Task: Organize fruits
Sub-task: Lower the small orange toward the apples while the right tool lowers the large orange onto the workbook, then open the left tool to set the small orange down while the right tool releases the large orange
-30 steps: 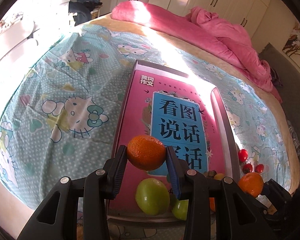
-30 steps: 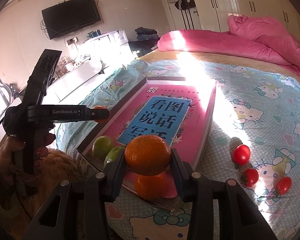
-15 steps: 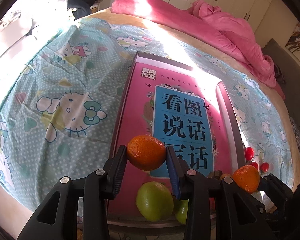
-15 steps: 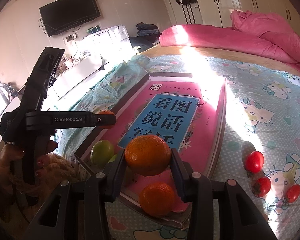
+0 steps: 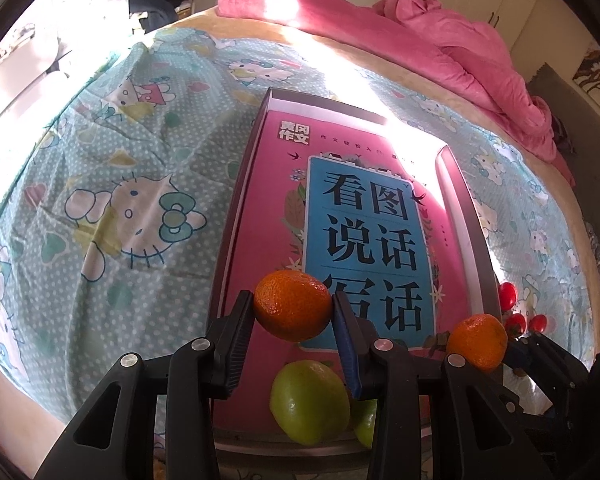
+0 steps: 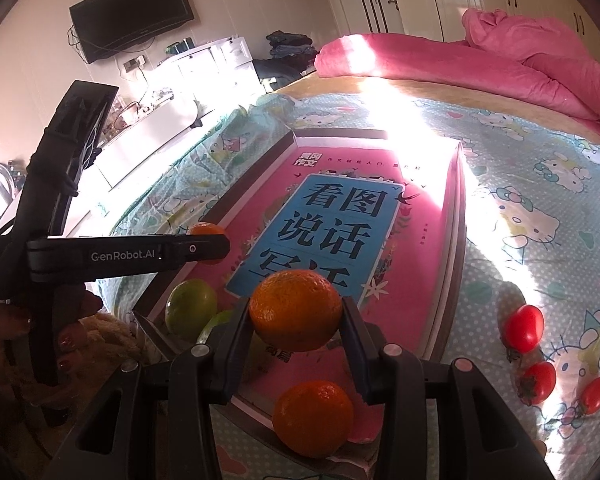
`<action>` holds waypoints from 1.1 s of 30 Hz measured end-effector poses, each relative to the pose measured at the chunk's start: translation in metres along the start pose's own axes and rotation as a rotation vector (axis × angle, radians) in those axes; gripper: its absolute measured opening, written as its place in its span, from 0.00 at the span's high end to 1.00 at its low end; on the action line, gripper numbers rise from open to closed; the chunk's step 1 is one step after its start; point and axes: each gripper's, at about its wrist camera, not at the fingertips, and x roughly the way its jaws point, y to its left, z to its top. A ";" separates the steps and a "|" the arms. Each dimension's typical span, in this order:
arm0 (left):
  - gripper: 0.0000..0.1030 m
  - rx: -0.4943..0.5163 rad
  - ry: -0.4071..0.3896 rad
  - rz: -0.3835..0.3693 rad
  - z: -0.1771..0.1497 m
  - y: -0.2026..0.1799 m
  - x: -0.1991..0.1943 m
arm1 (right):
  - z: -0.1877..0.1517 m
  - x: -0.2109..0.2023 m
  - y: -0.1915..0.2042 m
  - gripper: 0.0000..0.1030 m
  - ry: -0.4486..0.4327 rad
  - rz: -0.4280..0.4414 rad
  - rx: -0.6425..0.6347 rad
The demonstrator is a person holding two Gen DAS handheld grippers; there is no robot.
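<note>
My left gripper (image 5: 293, 306) is shut on an orange (image 5: 293, 304) and holds it above the near end of a shallow box lid with a pink book cover (image 5: 348, 200). My right gripper (image 6: 296, 312) is shut on a second orange (image 6: 295, 310), also over the lid's near end; it shows in the left wrist view (image 5: 477, 342). Two green fruits (image 5: 309, 402) lie in the lid's near corner. A third orange (image 6: 313, 418) lies at the lid's near edge. Three cherry tomatoes (image 6: 524, 328) lie on the sheet right of the lid.
The lid rests on a bed with a blue cartoon-cat sheet (image 5: 112, 184). A pink duvet (image 5: 440, 40) is heaped at the far end. White furniture (image 6: 172, 116) and a wall television (image 6: 132, 12) stand left of the bed.
Both grippers have moved forward over the lid with their oranges still held. The fruits in the lid have not moved.
</note>
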 end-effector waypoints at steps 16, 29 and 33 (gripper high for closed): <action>0.60 0.034 0.017 0.021 -0.002 -0.006 0.006 | -0.004 0.018 -0.003 0.57 0.084 -0.007 0.004; 0.60 0.041 0.025 0.031 -0.002 -0.006 0.009 | -0.004 0.009 -0.003 0.56 0.065 0.008 0.008; 0.60 0.038 0.031 0.036 -0.002 -0.005 0.011 | -0.004 0.003 -0.002 0.54 0.048 0.015 0.006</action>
